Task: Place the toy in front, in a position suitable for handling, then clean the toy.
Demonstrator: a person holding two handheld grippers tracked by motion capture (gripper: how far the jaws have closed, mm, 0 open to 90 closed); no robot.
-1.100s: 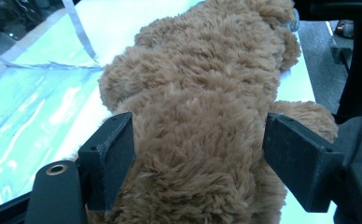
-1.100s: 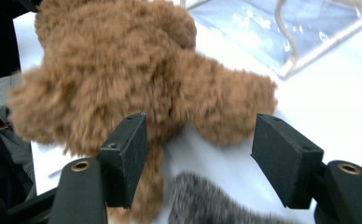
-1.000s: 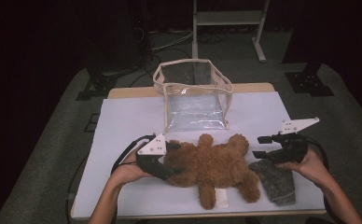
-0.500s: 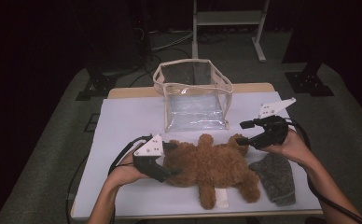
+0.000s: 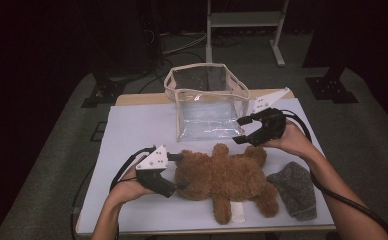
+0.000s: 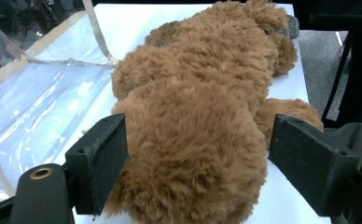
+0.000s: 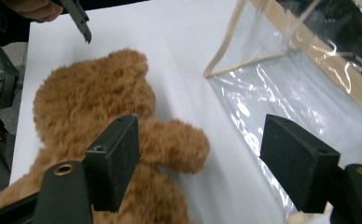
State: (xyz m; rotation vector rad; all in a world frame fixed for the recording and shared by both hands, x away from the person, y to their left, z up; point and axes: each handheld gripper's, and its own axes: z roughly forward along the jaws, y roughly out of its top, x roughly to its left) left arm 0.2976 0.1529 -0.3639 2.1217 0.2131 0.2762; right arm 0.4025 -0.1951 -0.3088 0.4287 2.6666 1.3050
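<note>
A brown teddy bear point(image 5: 227, 175) lies flat on the white table point(image 5: 137, 130), its head to the left. My left gripper point(image 5: 179, 174) rests on the table with that head between its jaws; they have just been opening. In the left gripper view the bear point(image 6: 202, 93) brushes one pad, and the other pad stands off the fur. My right gripper point(image 5: 238, 130) hovers open over the bear's far limb, beside the front right corner of a clear bag point(image 5: 207, 107); its jaws have also just been opening. Below them are the bear point(image 7: 86, 107) and the bag point(image 7: 291, 88).
A grey knit hat point(image 5: 294, 190) lies near the table's front right corner. A white tag point(image 5: 238, 212) pokes out under the bear. The clear bag point(image 6: 34, 107) stands upright with its mouth open, at the table's back middle. Dark floor and a metal stand surround the table.
My right gripper has left the grey hat and moved up and to the left, toward the bag's corner. My left gripper has stayed at the bear's head.
</note>
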